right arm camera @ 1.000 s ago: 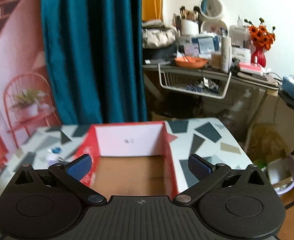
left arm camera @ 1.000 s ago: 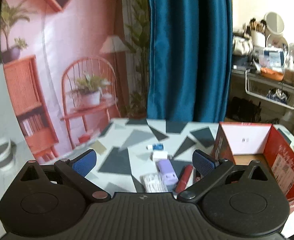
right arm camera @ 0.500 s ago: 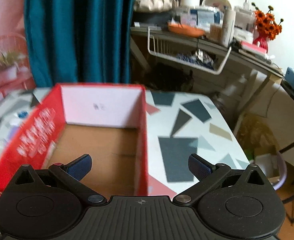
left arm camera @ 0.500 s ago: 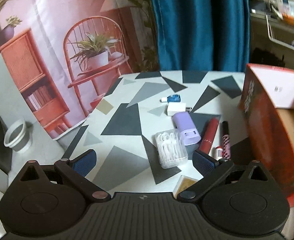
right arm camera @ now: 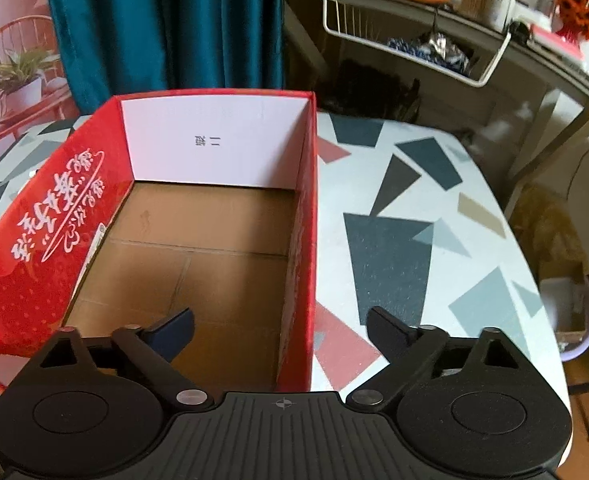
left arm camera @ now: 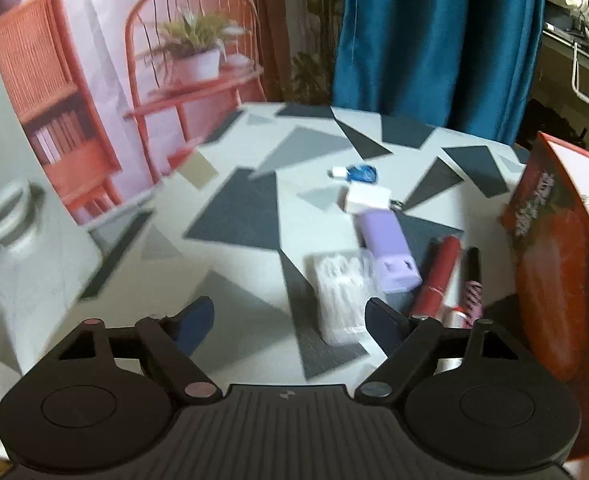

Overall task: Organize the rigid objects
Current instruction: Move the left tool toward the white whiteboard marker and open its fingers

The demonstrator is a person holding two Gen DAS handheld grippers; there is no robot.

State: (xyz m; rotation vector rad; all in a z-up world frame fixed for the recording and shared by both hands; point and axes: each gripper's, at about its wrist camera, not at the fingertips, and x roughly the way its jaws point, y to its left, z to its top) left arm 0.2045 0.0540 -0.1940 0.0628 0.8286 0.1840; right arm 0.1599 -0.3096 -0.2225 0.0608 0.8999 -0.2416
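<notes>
Terrazzo-patterned tabletop (left arm camera: 246,216) fills my left view: my left gripper (left arm camera: 288,320) hangs empty with tongs apart over a clear packet (left arm camera: 340,292), lilac case (left arm camera: 388,250) and red tube (left arm camera: 438,274). Right view: my right gripper (right arm camera: 280,330), also spread, straddles the red box (right arm camera: 54,216) wall, brown floor bare.

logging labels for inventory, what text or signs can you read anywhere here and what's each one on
White brush-style Chinese characters on the red box outer wall: upside down, too stylised to read.
Small black mark on the box's white inner end wall: sideways, possibly "二" plus a character I cannot read.
Pink pattern on the black pen: blurred, unreadable.
</notes>
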